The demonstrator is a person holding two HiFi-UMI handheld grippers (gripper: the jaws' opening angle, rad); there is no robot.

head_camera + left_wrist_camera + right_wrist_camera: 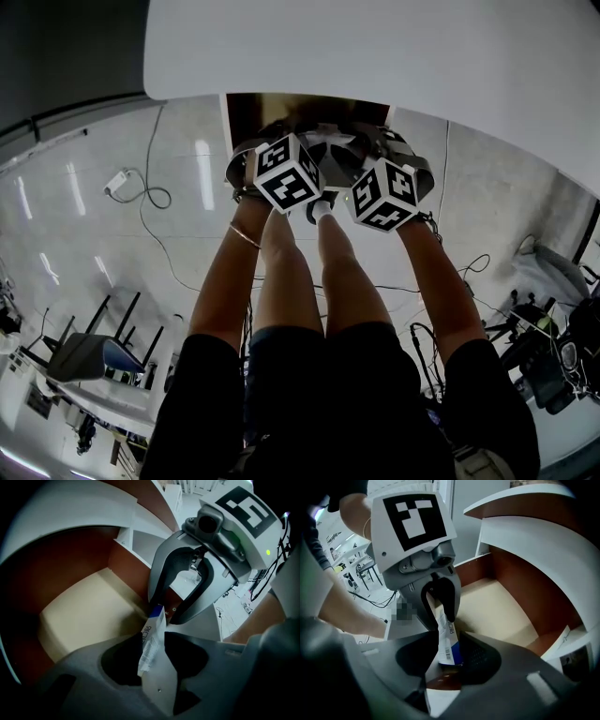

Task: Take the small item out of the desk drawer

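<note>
The right claw (449, 644) was opening off the small packet (446, 641) while the wide left claw (153, 641) was closing around it; seemingly ungripped, it could drop into the drawer (84, 616).

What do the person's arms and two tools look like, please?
The left tool and right tool are curved grey shells with black pads, each bearing a white cube with black square markers. Forearms are bare; a thin bracelet circles the left wrist. Left jaws are closing, right opening, a packet between both.
</note>
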